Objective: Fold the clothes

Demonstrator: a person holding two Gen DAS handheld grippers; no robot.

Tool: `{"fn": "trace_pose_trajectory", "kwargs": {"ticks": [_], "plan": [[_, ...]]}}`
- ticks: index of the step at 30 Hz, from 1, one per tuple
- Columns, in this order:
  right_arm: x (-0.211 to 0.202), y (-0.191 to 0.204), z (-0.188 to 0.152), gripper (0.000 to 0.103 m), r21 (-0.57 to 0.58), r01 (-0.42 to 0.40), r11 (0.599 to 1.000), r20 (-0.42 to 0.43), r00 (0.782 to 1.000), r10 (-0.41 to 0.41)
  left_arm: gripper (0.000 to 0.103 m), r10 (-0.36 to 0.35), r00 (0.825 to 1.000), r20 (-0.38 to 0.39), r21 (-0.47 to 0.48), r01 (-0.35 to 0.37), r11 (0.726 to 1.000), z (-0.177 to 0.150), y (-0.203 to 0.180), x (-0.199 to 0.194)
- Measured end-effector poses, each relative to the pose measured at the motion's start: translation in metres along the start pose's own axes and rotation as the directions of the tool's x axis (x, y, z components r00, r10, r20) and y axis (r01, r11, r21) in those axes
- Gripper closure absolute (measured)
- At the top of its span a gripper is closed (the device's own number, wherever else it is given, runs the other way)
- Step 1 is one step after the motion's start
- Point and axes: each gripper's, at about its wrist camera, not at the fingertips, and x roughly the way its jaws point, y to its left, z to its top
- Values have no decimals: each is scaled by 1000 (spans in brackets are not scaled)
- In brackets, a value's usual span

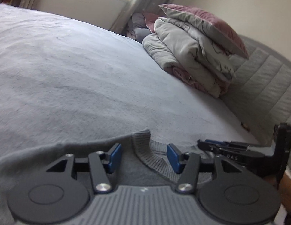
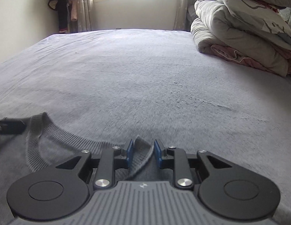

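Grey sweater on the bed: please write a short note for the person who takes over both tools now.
Left tool: open, over the sweater beside its ribbed collar, holding nothing.
Right tool: shut on a fold of the collar edge.
The sweater lies at the near edge of the bed; the folded duvet stack is far right.
Done: no fold visible yet.
Left: grip with the left tool, spread, fold.

Left gripper (image 1: 144, 155) — black linkages, blue pads (image 1: 115, 154), silver screws, ribbed grey housing
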Motion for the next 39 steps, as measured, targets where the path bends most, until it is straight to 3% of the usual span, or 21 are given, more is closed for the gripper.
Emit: {"fn": "trace_pose_trajectory", "kwargs": {"ticks": [6, 10, 13, 20, 30, 39], "plan": [[-10, -9, 1, 77, 64, -5, 998, 32, 999, 3, 47, 98, 995, 16, 7, -99, 995, 13, -2, 18], [-42, -12, -5, 71, 56, -18, 998, 44, 999, 15, 42, 67, 995, 72, -8, -67, 998, 6, -12, -14], [-67, -13, -19, 66, 66, -40, 997, 37, 999, 38, 38, 47, 994, 99, 7, -47, 999, -11, -25, -45], [-119, -6, -58, 56, 115, -67, 991, 0, 998, 68, 25, 47, 997, 59, -17, -46, 999, -59, -49, -108], [-187, 21, -125, 50, 87, -34, 996, -33, 999, 37, 23, 178, 984, 26, -23, -177, 984, -142, -64, -173], [-231, 25, -171, 47, 81, 0, 997, -17, 1000, 1, 21, 230, 972, 53, 23, -232, 973, -191, -71, -227]]}}
